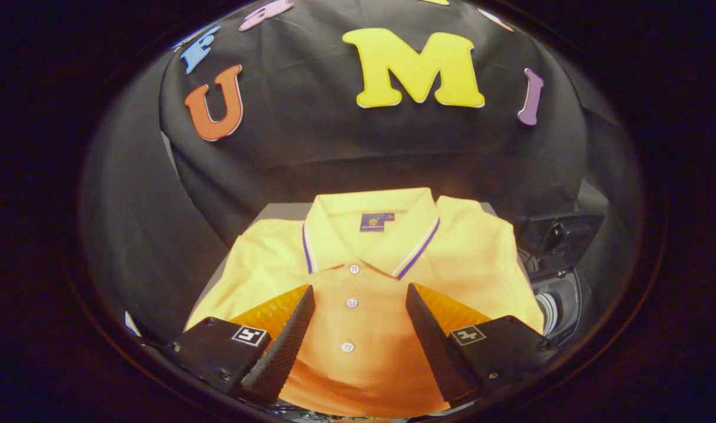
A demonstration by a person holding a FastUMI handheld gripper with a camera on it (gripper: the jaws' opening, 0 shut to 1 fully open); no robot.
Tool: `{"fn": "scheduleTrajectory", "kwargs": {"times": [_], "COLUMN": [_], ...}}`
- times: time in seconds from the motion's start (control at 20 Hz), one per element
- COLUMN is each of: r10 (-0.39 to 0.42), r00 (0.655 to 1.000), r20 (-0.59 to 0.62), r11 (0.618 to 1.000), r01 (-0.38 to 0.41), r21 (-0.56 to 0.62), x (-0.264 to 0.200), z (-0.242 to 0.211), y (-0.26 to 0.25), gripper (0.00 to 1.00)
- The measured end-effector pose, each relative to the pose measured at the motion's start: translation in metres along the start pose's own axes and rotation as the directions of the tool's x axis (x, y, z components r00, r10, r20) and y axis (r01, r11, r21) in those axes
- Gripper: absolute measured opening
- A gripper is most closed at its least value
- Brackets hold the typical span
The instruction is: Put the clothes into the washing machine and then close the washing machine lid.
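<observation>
A folded orange-yellow polo shirt (358,276) lies flat on a grey tabletop (281,210), collar away from me, with a purple-and-white trim and a row of white buttons down the placket. My gripper (359,294) hovers over its front, open wide, the two black ribbed fingers (287,341) standing either side of the button row with nothing pressed between them. To the right of the shirt stands a small dark washing machine (555,282) with its lid (561,232) raised and the pale drum inside partly visible.
Black cloth hangs behind and to the left of the table. The washing machine sits close against the shirt's right sleeve.
</observation>
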State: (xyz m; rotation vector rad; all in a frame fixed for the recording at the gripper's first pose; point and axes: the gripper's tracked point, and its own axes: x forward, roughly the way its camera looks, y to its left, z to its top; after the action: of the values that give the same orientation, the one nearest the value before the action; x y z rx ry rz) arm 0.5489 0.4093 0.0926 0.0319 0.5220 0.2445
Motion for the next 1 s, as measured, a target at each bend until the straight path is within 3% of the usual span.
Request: {"fn": "scheduleTrajectory", "kwargs": {"times": [0.25, 0.8, 1.0], "r10": [-0.039, -0.068, -0.041], "r00": [0.999, 0.984, 0.983], "r20": [-0.017, -0.165, -0.181], "r11": [0.994, 0.995, 0.994], "r01": [0.037, 0.054, 0.022], "r21": [-0.099, -0.088, -0.106], "x": [0.0049, 0.0018, 0.0026], "z": [-0.0049, -0.0048, -0.0065], "y": [-0.0038, -0.0041, -0.006], "gripper": [0.97, 0.95, 0.78]}}
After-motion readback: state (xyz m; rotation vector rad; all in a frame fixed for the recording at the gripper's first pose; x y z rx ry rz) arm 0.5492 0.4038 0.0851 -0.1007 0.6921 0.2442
